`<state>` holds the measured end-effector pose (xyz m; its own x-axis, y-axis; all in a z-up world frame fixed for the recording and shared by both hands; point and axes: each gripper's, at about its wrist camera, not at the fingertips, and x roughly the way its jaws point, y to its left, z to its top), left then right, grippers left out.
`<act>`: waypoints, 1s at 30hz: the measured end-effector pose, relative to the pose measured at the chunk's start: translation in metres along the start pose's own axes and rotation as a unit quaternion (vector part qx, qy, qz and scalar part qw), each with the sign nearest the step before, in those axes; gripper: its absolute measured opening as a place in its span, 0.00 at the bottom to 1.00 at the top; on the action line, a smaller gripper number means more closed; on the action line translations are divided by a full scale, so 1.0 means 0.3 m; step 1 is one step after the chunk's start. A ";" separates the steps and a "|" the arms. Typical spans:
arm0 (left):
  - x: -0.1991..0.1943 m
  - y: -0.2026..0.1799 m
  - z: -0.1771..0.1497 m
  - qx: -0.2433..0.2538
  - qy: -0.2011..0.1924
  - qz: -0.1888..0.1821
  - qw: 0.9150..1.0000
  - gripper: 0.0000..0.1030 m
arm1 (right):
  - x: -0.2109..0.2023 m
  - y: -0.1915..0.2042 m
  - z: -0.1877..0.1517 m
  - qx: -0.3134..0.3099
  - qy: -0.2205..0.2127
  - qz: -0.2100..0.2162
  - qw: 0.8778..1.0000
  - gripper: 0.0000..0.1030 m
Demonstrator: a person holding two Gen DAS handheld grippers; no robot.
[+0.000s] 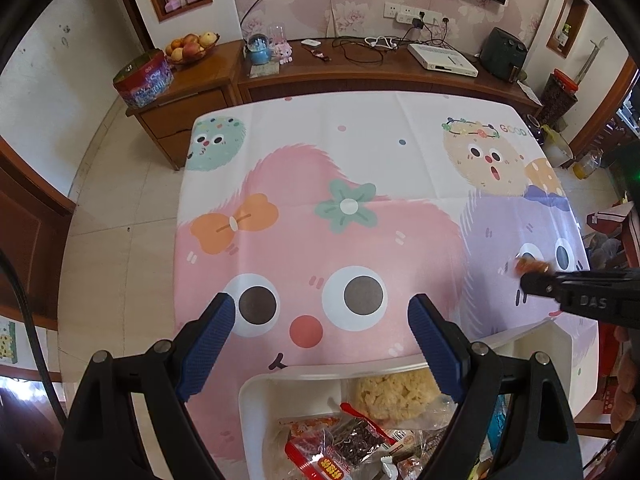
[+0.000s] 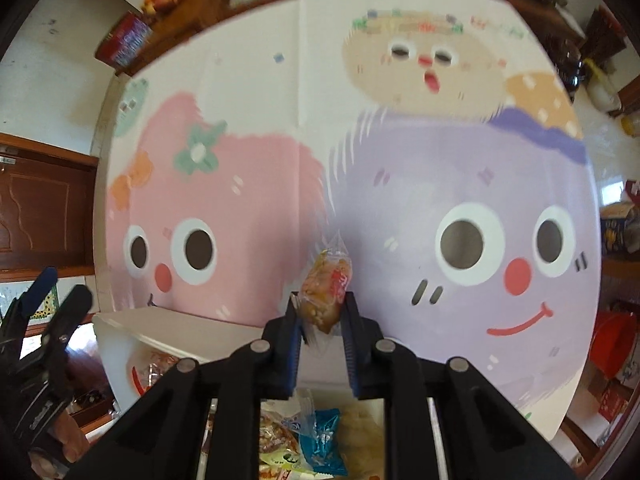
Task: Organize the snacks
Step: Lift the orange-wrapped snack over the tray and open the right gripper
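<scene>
My right gripper point(image 2: 322, 312) is shut on a small clear-wrapped snack point(image 2: 326, 286), brown-yellow with a red patch, held above the table past the far rim of a white bin point(image 2: 180, 330). The same snack point(image 1: 530, 266) and right gripper point(image 1: 534, 278) show at the right of the left wrist view. My left gripper point(image 1: 322, 320) is open and empty, above the near edge of the white bin point(image 1: 304, 374). The bin holds several wrapped snacks, among them a yellow puffed cake point(image 1: 394, 394), red packets point(image 1: 316, 458) and a blue packet point(image 2: 324, 436).
The table carries a cartoon-monster cloth point(image 1: 320, 216). Behind it stands a wooden sideboard point(image 1: 360, 68) with a fruit bowl point(image 1: 192, 46), a tin point(image 1: 142, 78), a snow globe point(image 1: 260, 50), cables and a white box point(image 1: 442, 60).
</scene>
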<state>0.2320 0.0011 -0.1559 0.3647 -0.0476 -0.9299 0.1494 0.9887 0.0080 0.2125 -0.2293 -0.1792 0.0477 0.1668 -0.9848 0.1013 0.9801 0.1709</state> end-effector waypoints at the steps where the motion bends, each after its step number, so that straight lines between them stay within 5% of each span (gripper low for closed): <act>1: -0.009 -0.001 -0.001 0.001 -0.002 0.003 1.000 0.85 | -0.035 0.006 -0.009 -0.008 -0.019 -0.006 1.000 0.18; 9: -0.073 0.015 0.000 -0.010 -0.010 0.014 1.000 0.85 | -0.149 0.070 -0.007 -0.027 -0.112 -0.027 0.993 0.18; 16: -0.196 0.000 -0.046 -0.013 -0.027 0.012 0.999 0.85 | -0.328 0.117 -0.118 -0.061 -0.189 -0.016 0.980 0.18; 22: -0.301 -0.040 -0.154 -0.011 -0.030 -0.003 0.999 0.85 | -0.408 0.146 -0.277 -0.095 -0.203 0.015 0.974 0.18; 30: -0.420 -0.079 -0.339 -0.028 -0.048 0.009 0.998 0.88 | -0.393 0.164 -0.488 -0.128 -0.168 0.027 0.977 0.21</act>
<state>0.0891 -0.0020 -0.0763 0.4536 -0.0397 -0.8903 0.0919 0.9958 0.0024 0.0663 -0.1849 -0.0591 0.3743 0.2167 -0.9016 -0.1609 0.9727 0.1670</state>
